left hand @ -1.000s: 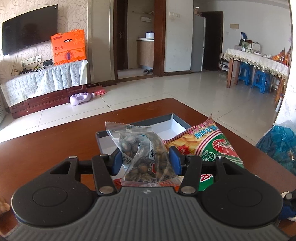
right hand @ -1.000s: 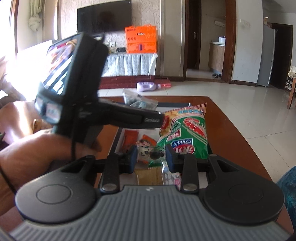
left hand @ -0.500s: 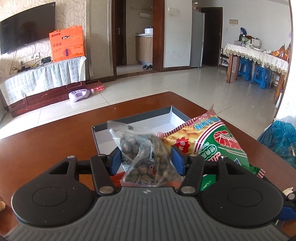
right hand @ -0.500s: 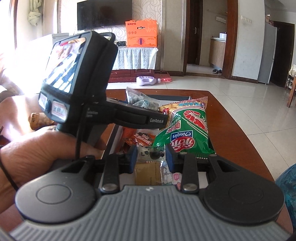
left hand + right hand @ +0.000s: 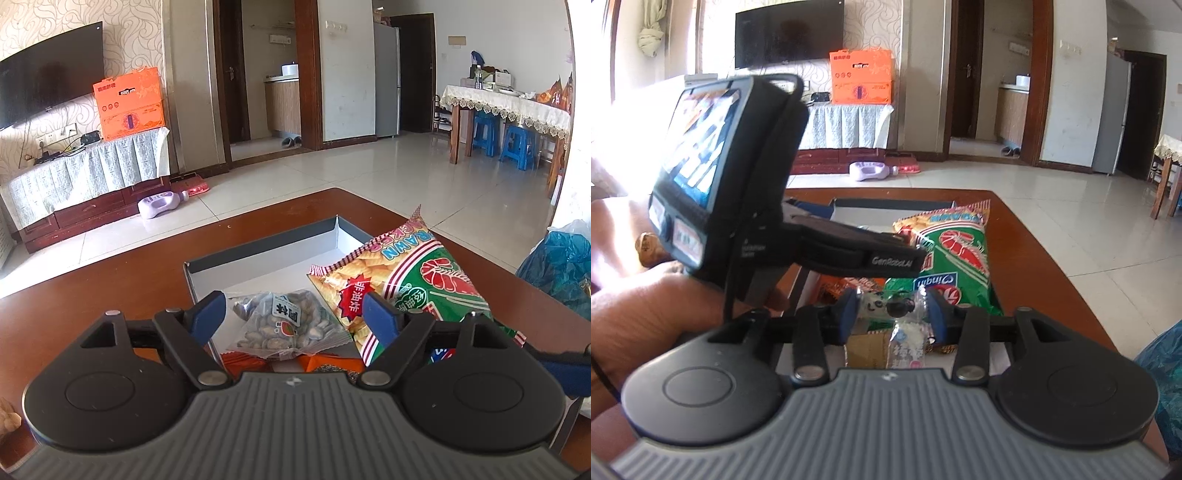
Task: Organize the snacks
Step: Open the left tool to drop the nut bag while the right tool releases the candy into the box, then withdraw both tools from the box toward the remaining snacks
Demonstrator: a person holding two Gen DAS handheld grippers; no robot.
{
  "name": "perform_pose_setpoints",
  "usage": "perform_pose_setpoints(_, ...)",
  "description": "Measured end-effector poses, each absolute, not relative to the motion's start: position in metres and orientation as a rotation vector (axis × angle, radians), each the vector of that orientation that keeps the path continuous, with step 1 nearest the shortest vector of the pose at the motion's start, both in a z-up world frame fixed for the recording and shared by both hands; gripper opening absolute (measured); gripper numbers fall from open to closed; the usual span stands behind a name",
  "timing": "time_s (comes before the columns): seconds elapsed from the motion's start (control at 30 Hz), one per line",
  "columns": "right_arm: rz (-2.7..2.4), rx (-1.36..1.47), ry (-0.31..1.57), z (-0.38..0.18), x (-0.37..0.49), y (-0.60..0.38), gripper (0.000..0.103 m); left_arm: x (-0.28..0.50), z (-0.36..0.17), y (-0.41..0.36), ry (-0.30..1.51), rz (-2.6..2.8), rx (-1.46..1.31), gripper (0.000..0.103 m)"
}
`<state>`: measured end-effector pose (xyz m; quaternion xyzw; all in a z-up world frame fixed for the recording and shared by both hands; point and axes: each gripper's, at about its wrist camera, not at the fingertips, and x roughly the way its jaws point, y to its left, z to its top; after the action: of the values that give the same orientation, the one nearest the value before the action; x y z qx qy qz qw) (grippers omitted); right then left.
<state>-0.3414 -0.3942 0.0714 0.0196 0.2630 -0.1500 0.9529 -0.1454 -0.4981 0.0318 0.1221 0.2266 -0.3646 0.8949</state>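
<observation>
Your clear bag of nuts (image 5: 286, 325) lies flat inside the shallow grey tray (image 5: 258, 254), on top of orange wrappers (image 5: 321, 363) at the tray's near end. It sits between the blue pads of your left gripper (image 5: 293, 312), but neither pad touches it: the jaws stand wide and are opening, with a clear gap on each side of the bag. Just beside it, toward the right of that view, the green and red prawn cracker bag (image 5: 413, 280) leans over the tray's edge, and the right-hand pad sits against its printed face.

Your right gripper (image 5: 890, 314) points at the same tray from the near end. Between its pads is a small clear packet with a black and white figure on it (image 5: 890, 304). The jaws here are narrow and opening, and the pads look close to the packet on both sides; you cannot tell from this view whether they press on it. Below it lie a tan packet (image 5: 866, 349) and a clear one with pale print (image 5: 905, 347).

The left gripper's body and screen fill the left of the right wrist view, with your hand (image 5: 646, 314) wrapped around its grip. The tray rests on the brown wooden counter (image 5: 92, 295).
</observation>
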Motion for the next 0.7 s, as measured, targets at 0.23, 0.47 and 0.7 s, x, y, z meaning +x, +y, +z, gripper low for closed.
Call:
perform_pose_setpoints(0.23, -0.316, 0.024, 0.504, 0.074, -0.343, -0.395, 0.05, -0.15, 0.034, -0.49, 0.47, -0.758, 0.233, 0.085)
perform_pose_setpoints(0.47, -0.278, 0.047, 0.423, 0.084, -0.343, -0.384, 0.053, -0.155, 0.05, -0.453, 0.464, -0.692, 0.175, 0.086)
perform_pose_setpoints(0.7, -0.147, 0.024, 0.409, 0.091, -0.323, -0.335, 0.059, -0.162, 0.068, -0.367, 0.461, -0.533, 0.129, 0.09)
